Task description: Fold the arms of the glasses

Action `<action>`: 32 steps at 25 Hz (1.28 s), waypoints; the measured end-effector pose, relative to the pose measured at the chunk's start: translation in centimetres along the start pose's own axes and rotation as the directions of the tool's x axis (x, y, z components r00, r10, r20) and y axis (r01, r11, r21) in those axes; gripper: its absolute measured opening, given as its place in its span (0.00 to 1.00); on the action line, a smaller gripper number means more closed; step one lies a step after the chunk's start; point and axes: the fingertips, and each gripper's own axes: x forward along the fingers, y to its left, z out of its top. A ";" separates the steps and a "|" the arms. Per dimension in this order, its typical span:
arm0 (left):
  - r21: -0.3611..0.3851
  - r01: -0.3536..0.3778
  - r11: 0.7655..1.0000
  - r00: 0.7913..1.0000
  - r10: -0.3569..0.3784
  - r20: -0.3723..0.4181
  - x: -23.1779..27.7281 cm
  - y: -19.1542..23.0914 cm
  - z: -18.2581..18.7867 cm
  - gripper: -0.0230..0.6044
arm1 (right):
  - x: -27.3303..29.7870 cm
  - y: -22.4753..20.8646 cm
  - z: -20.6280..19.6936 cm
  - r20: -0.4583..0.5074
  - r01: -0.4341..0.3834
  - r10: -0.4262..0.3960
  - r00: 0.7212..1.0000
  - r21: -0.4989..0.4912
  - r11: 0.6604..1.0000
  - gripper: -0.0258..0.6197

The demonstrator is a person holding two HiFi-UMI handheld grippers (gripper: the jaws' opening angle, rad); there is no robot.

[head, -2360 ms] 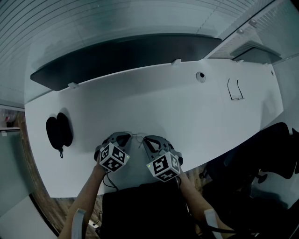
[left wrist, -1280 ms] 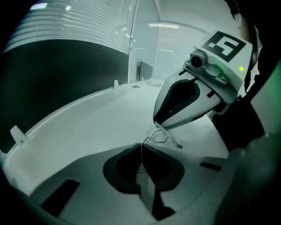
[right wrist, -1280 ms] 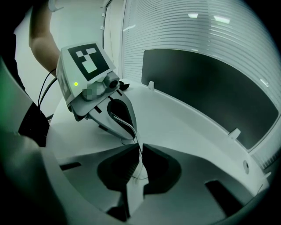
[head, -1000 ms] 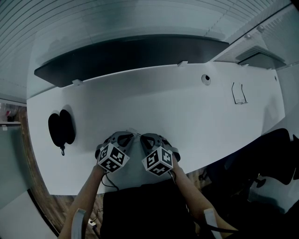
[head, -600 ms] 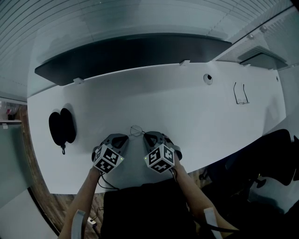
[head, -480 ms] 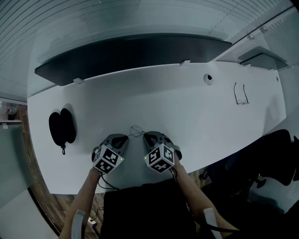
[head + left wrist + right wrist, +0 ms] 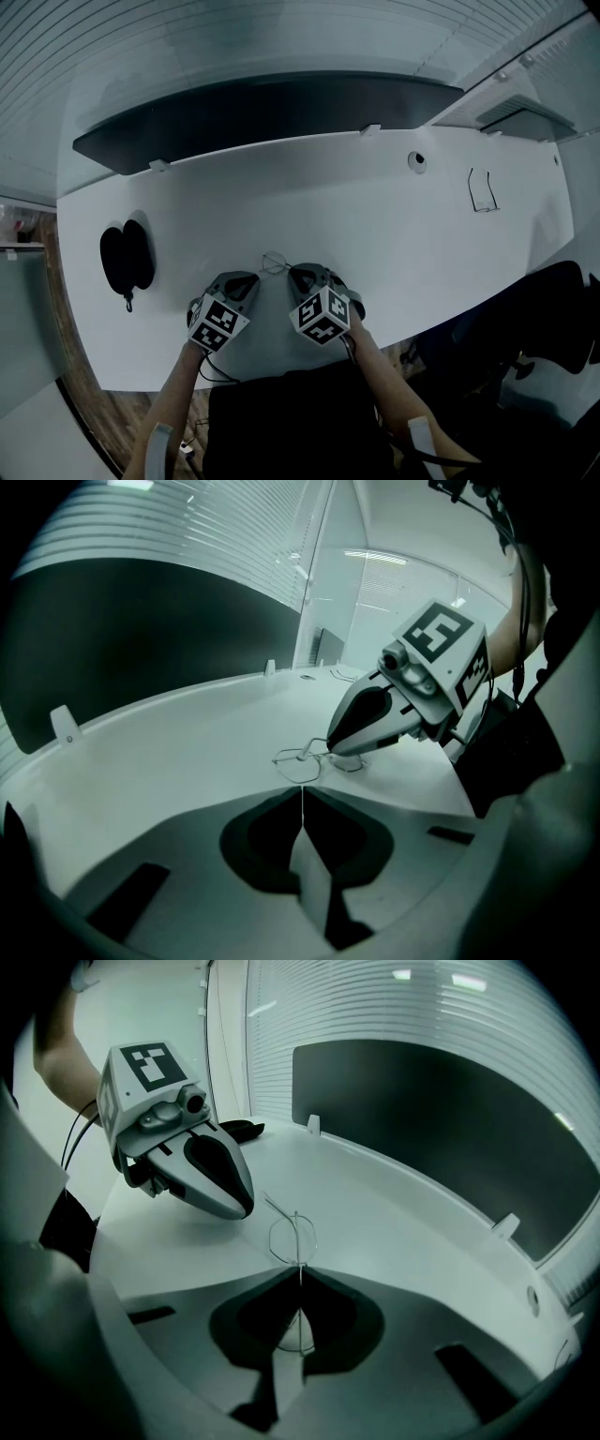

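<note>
Right gripper point(image 7: 298, 1268) is clamped fully shut on the thin wire frame of the glasses point(image 7: 275, 262). Its own view shows one lens rim poking out past the jaw tips and more wire running back along the seam between them. Left gripper point(image 7: 302, 787) also has its jaws pressed together, tips right at the rim of the near lens; whether a strand of wire is nipped there I cannot tell. What has changed is the spacing. A second ago the two grippers are nose to nose in the head view and cover the glasses entirely, whereas now the left one sits back and to the left. The frame shows between the two noses, over the front part of the white table point(image 7: 394, 216). Over the last half second the picture hardly alters, so the hands look settled. My reading is that a push on one arm has just ended and the left gripper has backed off, to check the result or to line up again. In the right gripper view a straight wire, probably an arm, slants from the lens towards the left gripper's nose, so at least one arm does not look tucked flat yet. A dark glasses case point(image 7: 127, 258) lies well apart at the table's left.
</note>
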 end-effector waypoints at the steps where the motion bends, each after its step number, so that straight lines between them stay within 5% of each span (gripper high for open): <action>1: -0.004 -0.004 1.000 1.000 0.004 0.002 -0.1 0.0 0.1 0.06 | -0.1 -0.1 0.1 0.003 0.003 -0.003 1.000 0.002 1.000 0.07; 18: -0.114 -0.048 0.992 0.995 0.057 0.077 -2.2 -0.2 1.7 0.06 | -2.9 -0.7 1.9 0.132 -0.012 -0.013 0.991 0.189 0.982 0.07; 27: -0.294 -0.036 0.955 0.961 0.115 0.253 -3.8 -2.5 4.3 0.05 | -5.8 -0.1 2.8 0.197 0.005 -0.059 0.979 0.264 0.965 0.07; 32: -0.412 0.001 0.911 0.928 0.153 0.341 -5.4 -4.3 6.0 0.05 | -7.7 0.9 2.6 0.235 -0.001 -0.069 0.969 0.283 0.959 0.07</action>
